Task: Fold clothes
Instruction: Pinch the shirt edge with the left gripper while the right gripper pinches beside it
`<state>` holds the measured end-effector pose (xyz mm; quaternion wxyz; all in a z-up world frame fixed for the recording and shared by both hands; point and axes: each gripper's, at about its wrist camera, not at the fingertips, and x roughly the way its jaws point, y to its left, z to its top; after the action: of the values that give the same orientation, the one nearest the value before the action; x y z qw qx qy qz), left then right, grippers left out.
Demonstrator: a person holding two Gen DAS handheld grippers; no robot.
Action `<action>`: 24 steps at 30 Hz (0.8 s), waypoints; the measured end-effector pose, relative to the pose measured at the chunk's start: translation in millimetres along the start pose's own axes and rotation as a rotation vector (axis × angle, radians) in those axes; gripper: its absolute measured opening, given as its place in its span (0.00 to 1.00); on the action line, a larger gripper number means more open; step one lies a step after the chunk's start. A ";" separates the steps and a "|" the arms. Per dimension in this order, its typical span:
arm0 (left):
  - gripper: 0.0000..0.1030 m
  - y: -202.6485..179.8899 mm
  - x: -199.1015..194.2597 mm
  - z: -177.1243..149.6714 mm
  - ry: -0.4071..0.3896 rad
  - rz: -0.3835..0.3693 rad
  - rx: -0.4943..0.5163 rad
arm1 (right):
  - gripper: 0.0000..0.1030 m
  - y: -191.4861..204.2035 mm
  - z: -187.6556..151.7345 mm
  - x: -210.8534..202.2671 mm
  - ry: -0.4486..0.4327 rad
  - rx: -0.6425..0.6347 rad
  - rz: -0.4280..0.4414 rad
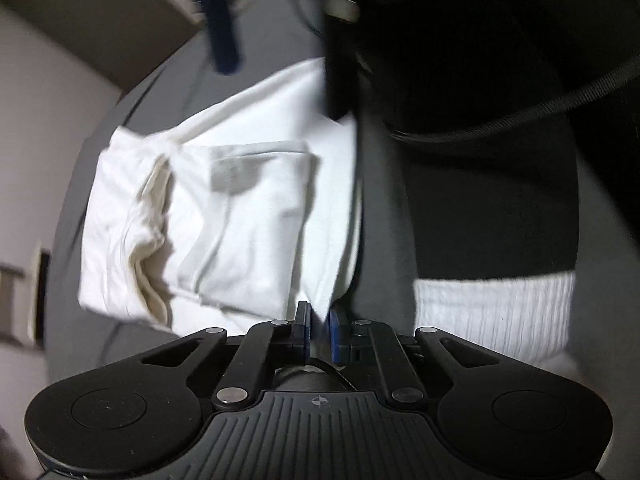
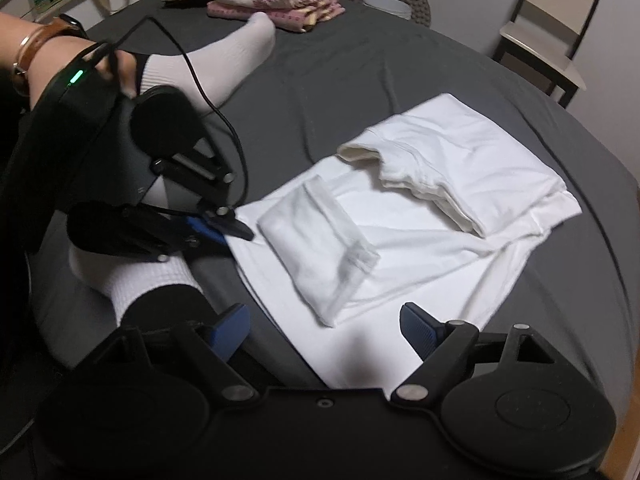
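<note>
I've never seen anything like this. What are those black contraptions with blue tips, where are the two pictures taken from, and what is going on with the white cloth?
They are hand-held grippers, one in each of a person's hands, each carrying a wide-angle camera that looks along its two fingers. One picture comes from the left gripper, the other from the right gripper.

A white T-shirt, partly folded, lies on a dark grey bedsheet. The left gripper's blue-padded fingers are closed on the shirt's edge; the right gripper is open above the shirt, holding nothing. Folded clothes are stacked further back. The person's feet, in white socks, rest on the sheet too.
</note>
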<state>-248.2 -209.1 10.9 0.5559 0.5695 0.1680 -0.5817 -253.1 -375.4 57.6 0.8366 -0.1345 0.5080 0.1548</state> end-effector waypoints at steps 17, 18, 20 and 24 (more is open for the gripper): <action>0.07 50.0 -10.6 -5.5 -0.085 -0.014 -0.294 | 0.69 82.5 17.9 55.5 -0.020 -0.217 -0.145; 0.07 51.7 -11.2 -7.3 -0.092 -0.017 -0.317 | 0.67 83.7 18.5 58.5 -0.031 -0.194 -0.166; 0.07 54.5 -11.7 -11.3 -0.109 -0.023 -0.360 | 0.65 85.2 19.7 65.0 -0.023 -0.176 -0.186; 0.07 60.3 -12.6 -19.6 -0.151 -0.031 -0.454 | 0.59 88.3 20.2 71.9 -0.014 -0.176 -0.244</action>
<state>-191.7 -206.8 42.2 0.6716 0.3821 0.2611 -0.5786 -240.4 -277.9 -3.4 0.8376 -0.2672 0.4666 0.0968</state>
